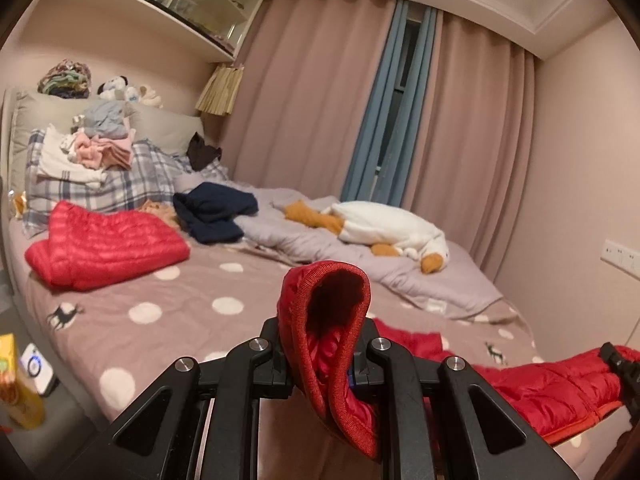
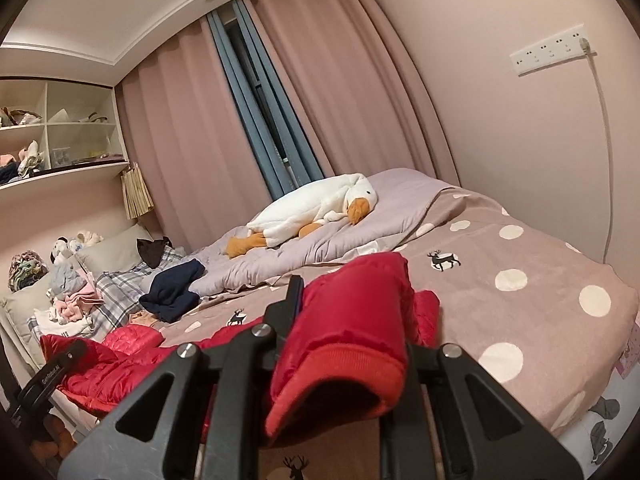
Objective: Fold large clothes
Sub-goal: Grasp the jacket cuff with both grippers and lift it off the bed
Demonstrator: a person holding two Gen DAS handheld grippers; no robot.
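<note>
1. A bed [image 1: 168, 312] fills the room, covered by a dusty-pink sheet with white dots and small deer prints; pink curtains [image 1: 320, 92] with a blue panel hang behind it, and white shelves [image 1: 160, 8] run above the headboard
2. On the far side of the bed lies a plush goose [image 1: 384, 228] on a grey quilt [image 1: 304, 240], with a navy garment [image 1: 216, 212] beside it and a heap of small clothes [image 1: 100, 144] on a plaid pillow
3. A folded red puffer piece [image 1: 104, 248] rests on the sheet to the left (well apart from both grippers)
4. The red puffer jacket [image 1: 544, 396] being handled is spread along the near edge of the bed, stretched between the two grippers
5. The left gripper [image 1: 322, 364] is clamped on one cuff [image 1: 332, 320] of the jacket; the ribbed opening stands upright between its fingers and gapes toward the camera
6. The right gripper [image 2: 348, 344] is closed on the other cuff [image 2: 344, 368], whose sleeve bulges up over the fingers and hides the right one
7. From the right wrist view, the left gripper [image 2: 48, 372] shows at the far left edge, touching the same red jacket [image 2: 120, 364]
</note>
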